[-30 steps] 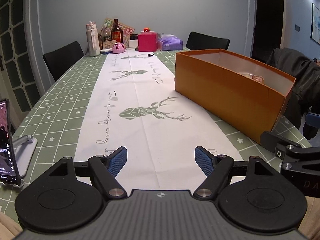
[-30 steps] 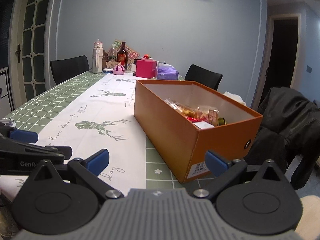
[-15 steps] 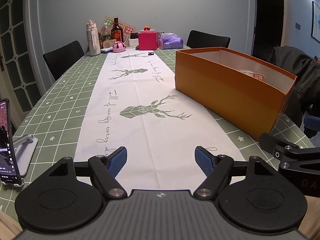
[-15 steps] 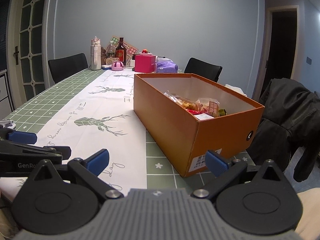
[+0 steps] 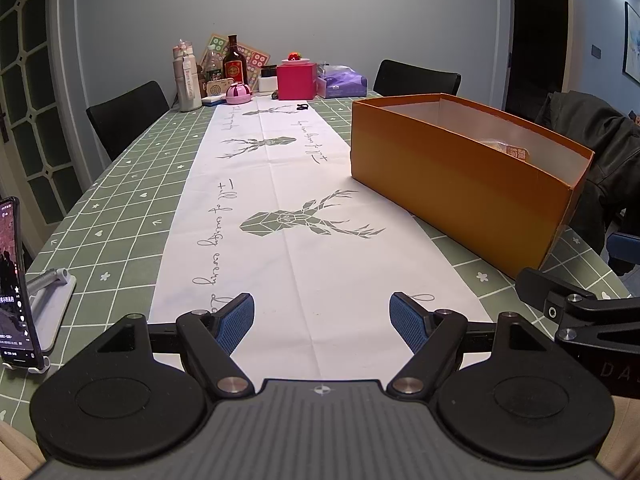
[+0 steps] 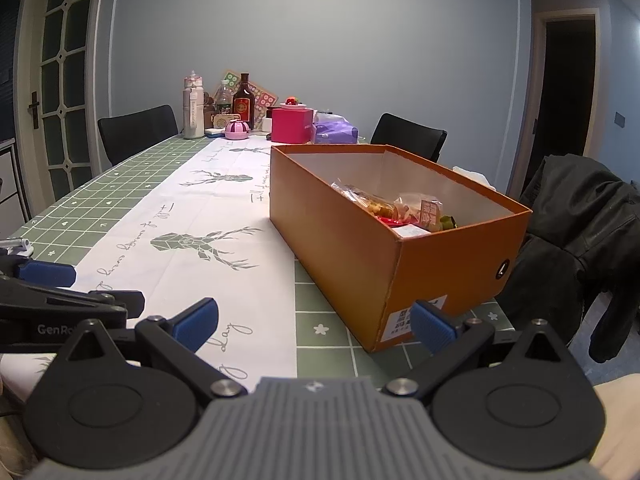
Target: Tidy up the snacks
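Orange cardboard forms the long open-topped box [image 6: 400, 248], which sits ahead of the right gripper's [image 6: 314, 326] fingers, its labelled near corner just beyond the right fingertip. Inside, toward the near end, lie crinkly clear-wrapped snacks [image 6: 400, 210]; the far end shows only pale inner walls. From the left gripper [image 5: 322, 322] the box [image 5: 460, 184] stands ahead and to the right of the fingers, with only a sliver of the packets showing over its rim.

Compared with a second ago, the box sits a little lower in both views and the far wall fills more of each frame, while the fingers keep their wide spread.

Both grippers have their ribbed blue pads [image 5: 236, 322] set wide apart, holding nothing. Beneath and ahead of the left fingers runs a smooth white runner [image 5: 288, 200] printed with angular deer, flanked by green checked cloth [image 5: 120, 200].
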Motion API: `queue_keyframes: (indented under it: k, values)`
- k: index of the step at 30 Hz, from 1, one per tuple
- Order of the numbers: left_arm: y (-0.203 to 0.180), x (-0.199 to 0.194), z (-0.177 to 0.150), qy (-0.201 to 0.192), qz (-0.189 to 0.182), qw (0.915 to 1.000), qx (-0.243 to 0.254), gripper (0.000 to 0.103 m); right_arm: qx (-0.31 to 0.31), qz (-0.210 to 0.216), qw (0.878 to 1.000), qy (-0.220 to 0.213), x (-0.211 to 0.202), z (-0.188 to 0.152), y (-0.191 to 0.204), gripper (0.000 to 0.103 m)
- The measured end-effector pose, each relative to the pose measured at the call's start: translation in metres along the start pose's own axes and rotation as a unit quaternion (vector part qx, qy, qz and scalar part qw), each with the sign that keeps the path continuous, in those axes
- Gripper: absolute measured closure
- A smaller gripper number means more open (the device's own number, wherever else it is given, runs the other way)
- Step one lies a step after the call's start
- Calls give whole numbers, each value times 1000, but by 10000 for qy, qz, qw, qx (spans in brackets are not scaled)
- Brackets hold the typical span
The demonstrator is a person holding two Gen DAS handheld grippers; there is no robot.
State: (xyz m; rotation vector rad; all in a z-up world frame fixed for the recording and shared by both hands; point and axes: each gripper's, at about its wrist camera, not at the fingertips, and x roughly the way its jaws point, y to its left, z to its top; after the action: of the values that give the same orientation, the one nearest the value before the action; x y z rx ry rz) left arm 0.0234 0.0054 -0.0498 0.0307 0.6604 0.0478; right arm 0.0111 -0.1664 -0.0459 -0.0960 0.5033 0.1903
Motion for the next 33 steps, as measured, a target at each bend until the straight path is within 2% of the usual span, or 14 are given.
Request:
queue_keyframes:
  k: [33]
  values:
    - [-2,-1,1,-3,-8,10000,36,13,11,20,10000,45,1,-1,0,3]
